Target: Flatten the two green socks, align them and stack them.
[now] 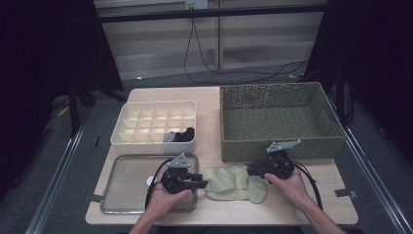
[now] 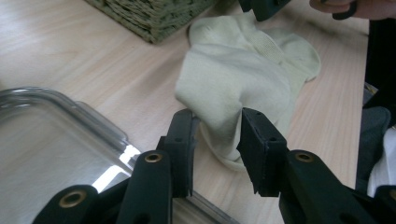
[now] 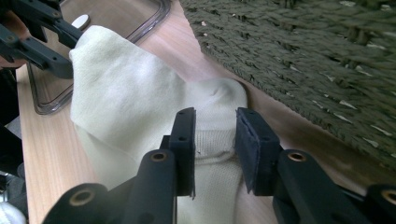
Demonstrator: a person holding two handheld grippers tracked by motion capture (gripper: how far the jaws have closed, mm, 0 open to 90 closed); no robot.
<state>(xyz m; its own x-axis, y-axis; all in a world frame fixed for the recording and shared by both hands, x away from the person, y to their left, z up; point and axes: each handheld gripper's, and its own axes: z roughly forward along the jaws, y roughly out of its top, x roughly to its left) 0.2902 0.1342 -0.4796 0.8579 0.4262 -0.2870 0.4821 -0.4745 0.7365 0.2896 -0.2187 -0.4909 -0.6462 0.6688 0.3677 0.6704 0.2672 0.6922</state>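
Socks (image 1: 235,182), a pale green pair lying crumpled together, sit on the near part of the wooden table (image 1: 214,214), between my two grippers. My left gripper (image 1: 200,184) is at the left end of the pile; in the left gripper view its jaws stand partly open with a fold of sock (image 2: 243,79) between them, and I can't see the pads pressing on the cloth. My right gripper (image 1: 251,170) is at the right end; in the right gripper view its jaws are also partly open, straddling the ribbed part of the sock (image 3: 140,107) with a gap on each side, so I read nothing as gripped there either.

Just left of the socks, under my left hand (image 1: 163,197), lies a clear tray (image 1: 122,207) with a small white disc (image 1: 150,181) on it; the tray's corner sits right beside the cloth.

Farther back, a green woven basket (image 1: 277,146) stands on the right half of the table, its front wall just behind my right gripper. Left of it is a cream divided box (image 1: 156,144), with dark rolled items (image 1: 180,135) in a front compartment near its right end.

Beyond the table, a black cable (image 1: 204,68) trails across the floor.
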